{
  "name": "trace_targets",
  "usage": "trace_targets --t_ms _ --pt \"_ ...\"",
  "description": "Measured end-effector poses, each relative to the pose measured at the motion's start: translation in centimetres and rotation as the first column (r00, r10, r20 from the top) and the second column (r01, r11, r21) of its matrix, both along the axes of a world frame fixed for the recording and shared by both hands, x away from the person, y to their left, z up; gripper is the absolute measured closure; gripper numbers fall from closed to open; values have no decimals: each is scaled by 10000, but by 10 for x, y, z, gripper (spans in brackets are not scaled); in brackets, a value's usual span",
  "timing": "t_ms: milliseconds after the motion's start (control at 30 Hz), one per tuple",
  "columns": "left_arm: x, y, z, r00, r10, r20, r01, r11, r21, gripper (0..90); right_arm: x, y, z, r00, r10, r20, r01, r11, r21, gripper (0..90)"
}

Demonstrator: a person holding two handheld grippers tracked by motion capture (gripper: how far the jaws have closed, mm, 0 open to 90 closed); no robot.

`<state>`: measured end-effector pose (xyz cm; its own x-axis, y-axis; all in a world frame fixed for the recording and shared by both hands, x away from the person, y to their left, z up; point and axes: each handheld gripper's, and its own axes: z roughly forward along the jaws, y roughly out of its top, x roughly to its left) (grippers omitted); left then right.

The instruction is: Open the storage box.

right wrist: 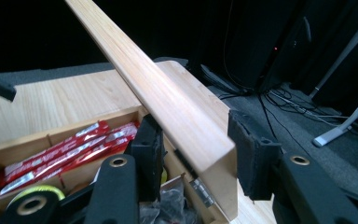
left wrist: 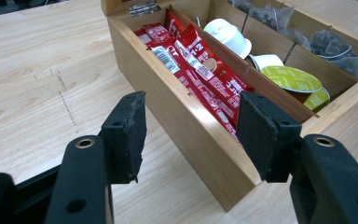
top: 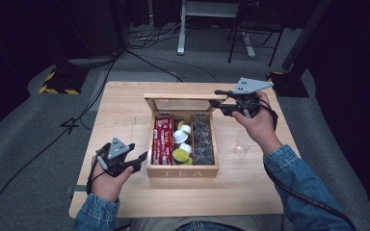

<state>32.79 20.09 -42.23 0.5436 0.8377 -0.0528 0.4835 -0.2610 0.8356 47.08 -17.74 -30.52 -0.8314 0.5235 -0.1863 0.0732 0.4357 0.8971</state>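
Pale wood covers the table (top: 125,101), and a wooden tea box (top: 183,171) sits near its middle, the front wall lettered TEA and turned toward the person's edge. Its lid (top: 180,102) stands raised at the far side, hinged along the back wall. Inside are three compartments: red sachets (top: 162,140) fill the left one, white and green-topped capsules (top: 181,144) the middle one, and dark mesh tea bags (top: 203,139) the right one. The right gripper (top: 220,102) is up at the lid's right end, toward the table's far right corner, with the hand (top: 259,124) behind it. In the right gripper view the lid's (right wrist: 177,112) end edge lies between the two black jaws, which stand a little wider than the wood: the left pad sits close against the lid's underside, the right pad stands off from its outer face, so the claw is apart and not clamped. The left gripper (top: 136,162) hovers low near the table's near left corner, just beside the box's left wall. In the left gripper view its jaws are spread with nothing between them, the box's (left wrist: 186,135) near corner running up behind the gap and the red sachets (left wrist: 200,74) visible past it. A clear plastic cup (top: 242,143) stands on the table right of the box, below the right hand.
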Motion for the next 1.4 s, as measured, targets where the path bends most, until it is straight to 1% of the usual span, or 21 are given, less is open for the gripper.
trace_targets --t_ms 333,400,467,500,633,967,1000,1033,1200,1400 --pt "8 0 -1 10000 -29 -6 29 10000 -65 432 20 4 9 9986 -507 137 505 9987 108 584" --pt "9 0 -1 10000 -29 -16 29 10000 -67 432 22 4 9 9984 -551 147 549 9984 143 583" --pt "9 0 -2 10000 -37 -32 36 10000 -61 431 29 5 11 9974 -713 130 710 9973 207 580" --pt "9 0 -2 10000 -37 -32 36 10000 -61 431 29 5 11 9974 -713 130 710 9973 207 580" --pt "10 1 -3 10000 11 -79 -11 10000 -56 430 38 7 13 9954 -946 174 943 9954 170 569" --pt "10 4 -5 9999 101 -136 -102 9999 -55 429 60 11 13 9902 -1394 101 1389 9896 365 530" --pt "10 4 -5 9999 101 -136 -102 9999 -55 429 60 11 13 9902 -1394 101 1389 9896 365 530" --pt "10 5 -5 9999 101 -141 -101 9999 -33 429 63 12 13 9891 -1469 72 1464 9883 419 522" --pt "10 5 -6 9998 92 -162 -92 10000 -4 428 72 14 11 9857 -1686 48 1681 9844 513 509" --pt "11 7 -5 9998 154 -111 -155 9999 -41 429 83 15 3 9776 -2096 -204 2106 9742 811 505"
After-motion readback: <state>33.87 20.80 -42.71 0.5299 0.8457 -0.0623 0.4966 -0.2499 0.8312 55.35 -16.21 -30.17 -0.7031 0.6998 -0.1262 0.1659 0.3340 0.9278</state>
